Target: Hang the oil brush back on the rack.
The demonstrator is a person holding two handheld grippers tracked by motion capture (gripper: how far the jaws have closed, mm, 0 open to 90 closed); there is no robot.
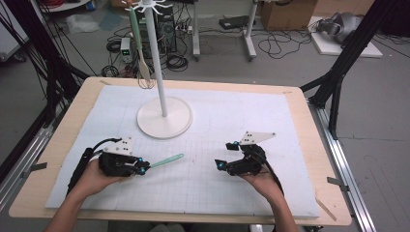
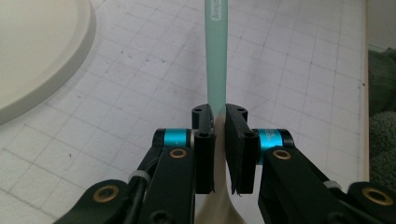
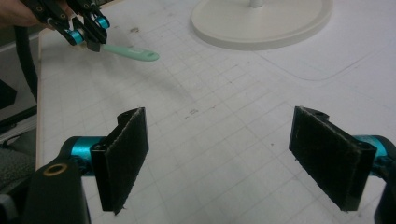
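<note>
Over the white gridded mat [image 1: 203,179], left tongs [image 1: 143,167] pinching a mint-green utensil [image 1: 167,160], handle toward the right tongs [image 1: 225,154], those spread

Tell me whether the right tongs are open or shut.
Open. The right tongs show both black pads spread wide apart with only the white gridded mat between them, gripping nothing.

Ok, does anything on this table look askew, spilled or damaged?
Nothing stands out. The left hand-held gripper is shut on a mint-green utensil handle, the right hand-held gripper is open, the white stand is upright, and one utensil hangs from it.
</note>
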